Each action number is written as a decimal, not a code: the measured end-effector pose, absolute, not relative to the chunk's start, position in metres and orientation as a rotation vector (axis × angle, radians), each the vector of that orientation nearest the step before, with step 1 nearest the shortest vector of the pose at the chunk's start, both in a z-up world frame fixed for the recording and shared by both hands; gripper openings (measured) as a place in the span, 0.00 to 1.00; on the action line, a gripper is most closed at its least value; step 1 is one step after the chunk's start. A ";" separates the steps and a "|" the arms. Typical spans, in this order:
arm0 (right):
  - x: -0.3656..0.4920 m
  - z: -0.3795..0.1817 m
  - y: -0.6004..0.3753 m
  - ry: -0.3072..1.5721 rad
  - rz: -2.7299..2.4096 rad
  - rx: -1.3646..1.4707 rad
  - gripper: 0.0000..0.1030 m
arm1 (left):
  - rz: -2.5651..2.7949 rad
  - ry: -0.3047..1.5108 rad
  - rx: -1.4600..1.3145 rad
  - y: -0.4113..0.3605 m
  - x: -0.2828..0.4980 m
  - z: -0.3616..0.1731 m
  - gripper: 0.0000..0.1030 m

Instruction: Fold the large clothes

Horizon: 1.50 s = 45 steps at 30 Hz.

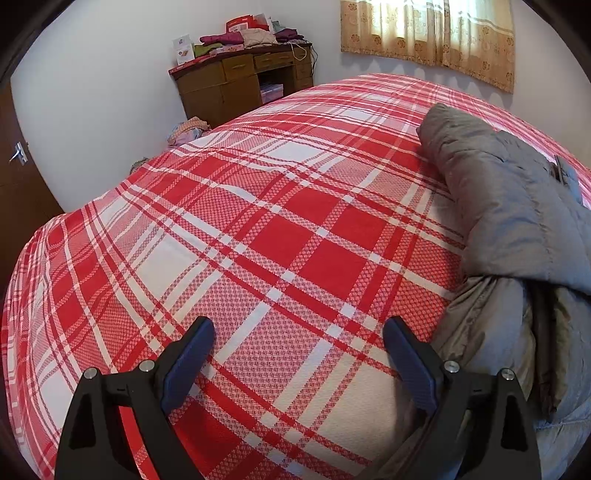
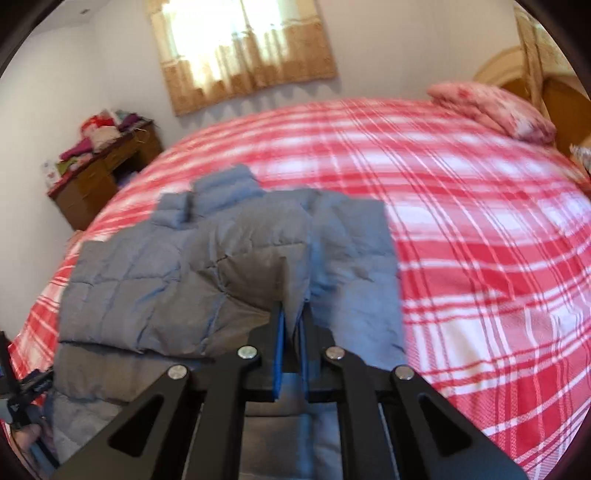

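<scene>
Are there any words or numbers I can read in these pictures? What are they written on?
None can be read.
White boxes on the desk: printed pictures, any words too small.
Red box on the desk: markings too small to read.
Grey jacket: no label shows.
Red checked bedspread: pattern only, no words.

I can read no text from here. The red box [image 1: 242,24] and the white card [image 1: 183,50] at the left end of the brown worktop [image 1: 240,79] carry printing, but it is too small to make out.
</scene>
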State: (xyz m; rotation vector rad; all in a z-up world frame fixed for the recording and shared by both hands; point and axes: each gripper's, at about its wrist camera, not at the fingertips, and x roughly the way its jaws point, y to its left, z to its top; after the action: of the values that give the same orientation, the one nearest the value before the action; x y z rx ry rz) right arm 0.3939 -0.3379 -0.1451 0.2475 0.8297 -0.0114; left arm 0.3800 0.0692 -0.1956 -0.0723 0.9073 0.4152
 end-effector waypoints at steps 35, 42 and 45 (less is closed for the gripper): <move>0.437 -0.182 -0.304 0.812 0.017 0.183 0.41 | 0.094 0.862 -0.078 -0.033 0.495 -0.194 0.92; 0.441 -0.184 -0.301 0.825 -0.003 0.156 0.41 | 0.111 0.895 -0.043 -0.038 0.498 -0.200 0.95; 0.441 -0.185 -0.297 0.826 -0.015 0.133 0.41 | 0.115 0.900 -0.035 -0.039 0.500 -0.201 0.95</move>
State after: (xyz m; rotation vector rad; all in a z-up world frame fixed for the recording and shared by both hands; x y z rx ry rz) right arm 0.4405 -0.2973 -0.1854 0.1328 0.8263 -0.0153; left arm 0.5004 -0.0386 -0.2006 -0.0350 0.9001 0.1154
